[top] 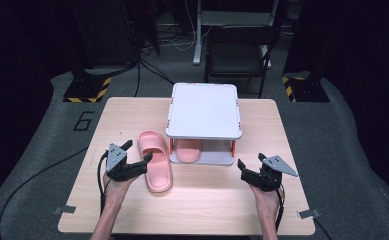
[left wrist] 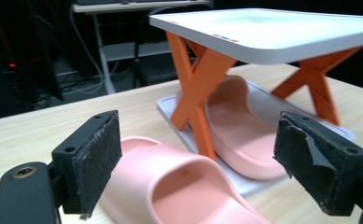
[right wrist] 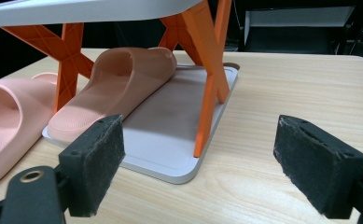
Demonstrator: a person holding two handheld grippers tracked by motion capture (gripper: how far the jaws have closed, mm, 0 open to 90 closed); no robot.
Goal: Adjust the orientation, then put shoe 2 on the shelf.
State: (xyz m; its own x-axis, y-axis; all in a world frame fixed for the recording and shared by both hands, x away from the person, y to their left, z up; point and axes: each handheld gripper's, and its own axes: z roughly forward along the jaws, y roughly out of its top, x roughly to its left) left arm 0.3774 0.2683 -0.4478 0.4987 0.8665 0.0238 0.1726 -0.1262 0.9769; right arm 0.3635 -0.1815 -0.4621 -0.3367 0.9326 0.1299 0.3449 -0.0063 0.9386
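Observation:
A pink slipper lies on the wooden table, left of a small white two-level rack with orange cross legs. A second pink slipper sits on the rack's lower shelf, under its top. My left gripper is open, its jaws at the near slipper's left edge; in the left gripper view that slipper lies between the pads. My right gripper is open at the rack's front right corner with nothing held. The right gripper view shows the shelved slipper on the lower shelf.
Beyond the table's far edge stand a dark chair and tripod bases with yellow-black tape. Bare wood runs along the table's front and right of the rack. Cables trail from both grippers off the near edge.

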